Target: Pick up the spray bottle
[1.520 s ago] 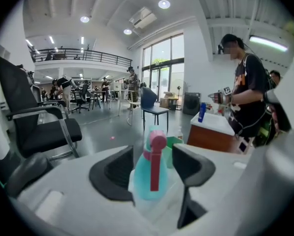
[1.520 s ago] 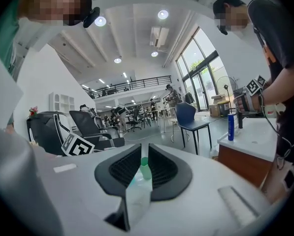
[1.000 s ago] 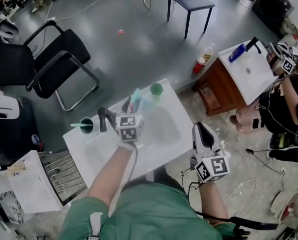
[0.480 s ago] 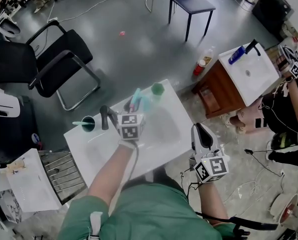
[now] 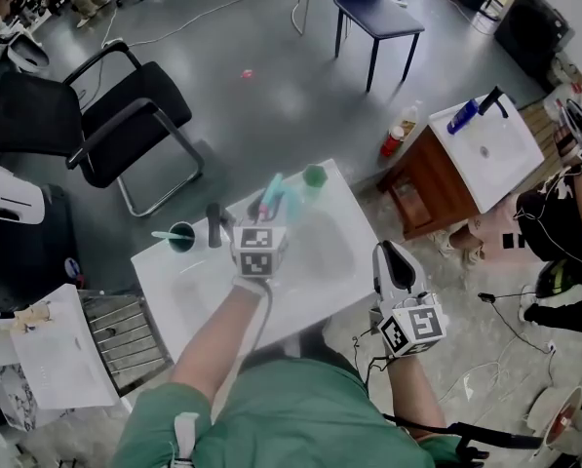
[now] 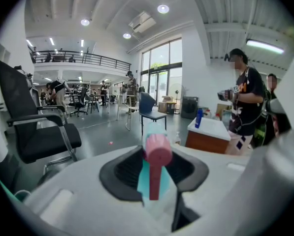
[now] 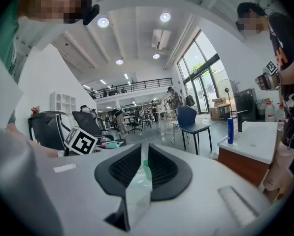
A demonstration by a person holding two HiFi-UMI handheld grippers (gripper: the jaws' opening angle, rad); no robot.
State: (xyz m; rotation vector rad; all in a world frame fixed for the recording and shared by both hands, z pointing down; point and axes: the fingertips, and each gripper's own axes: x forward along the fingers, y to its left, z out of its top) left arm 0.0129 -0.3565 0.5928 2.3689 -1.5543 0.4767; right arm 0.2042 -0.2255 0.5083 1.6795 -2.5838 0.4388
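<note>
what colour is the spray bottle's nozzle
Pink nozzle on a teal bottle; best in the left gripper view.

Teal spray bottle (image 5: 274, 195) with pink trigger (image 6: 158, 154); white basin (image 5: 198, 291); green cup (image 5: 315, 175)

White washbasin top in front of the person

The white washbasin top (image 5: 198, 295) has a sunken bowl (image 5: 322, 252) toward its right side. At its far left corner stands a dark cup (image 5: 182, 236) with a teal toothbrush (image 5: 162, 234) lying across the rim, and just beside the cup a black tap (image 5: 214, 225) rises upright from the top. A small green cup (image 5: 315, 175) stands at the far right corner, well apart from the dark cup. The near edge is bare white, and the whole top stands on a grey floor (image 5: 271, 96).
</note>
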